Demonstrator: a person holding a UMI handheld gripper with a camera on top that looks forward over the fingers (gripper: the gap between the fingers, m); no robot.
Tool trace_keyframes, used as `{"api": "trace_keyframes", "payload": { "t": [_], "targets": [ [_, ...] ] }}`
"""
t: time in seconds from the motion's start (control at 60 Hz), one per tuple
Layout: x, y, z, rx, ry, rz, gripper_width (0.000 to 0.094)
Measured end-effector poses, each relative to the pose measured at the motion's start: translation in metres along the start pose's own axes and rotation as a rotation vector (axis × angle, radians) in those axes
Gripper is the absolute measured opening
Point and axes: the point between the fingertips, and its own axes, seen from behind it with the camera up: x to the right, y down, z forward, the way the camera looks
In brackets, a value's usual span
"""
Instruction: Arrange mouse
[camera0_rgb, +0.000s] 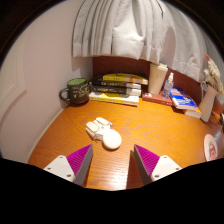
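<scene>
On desk ahead of tongs (110, 163) | white mouse (111, 139) | tongs apart

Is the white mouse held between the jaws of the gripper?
No, the white mouse lies on the wooden table ahead of the open gripper, with nothing between its jaws.

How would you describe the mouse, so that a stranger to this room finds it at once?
Start at the wooden desk. The open tongs point over it; just ahead of their tips lies the mouse. It is white, smooth and rounded, while the white object beside it is flatter and angular.
</scene>
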Motion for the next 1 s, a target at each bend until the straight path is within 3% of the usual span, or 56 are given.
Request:
{"api": "trace_keyframes", "payload": {
  "t": [0.35,0.483,0.6,0.783,1.0],
  "targets": [
    [0.006,-0.044,0.064,-0.026,0.105,0.086,0.0813],
    [0.010,-0.050,0.075,-0.026,0.102,0.138,0.0698],
    [0.014,-0.055,0.081,-0.019,0.127,0.152,0.0540],
    [0.014,-0.054,0.083,-0.052,0.138,0.160,0.0473],
    [0.013,-0.057,0.084,-0.116,0.064,0.124,0.0416]
  ]
}}
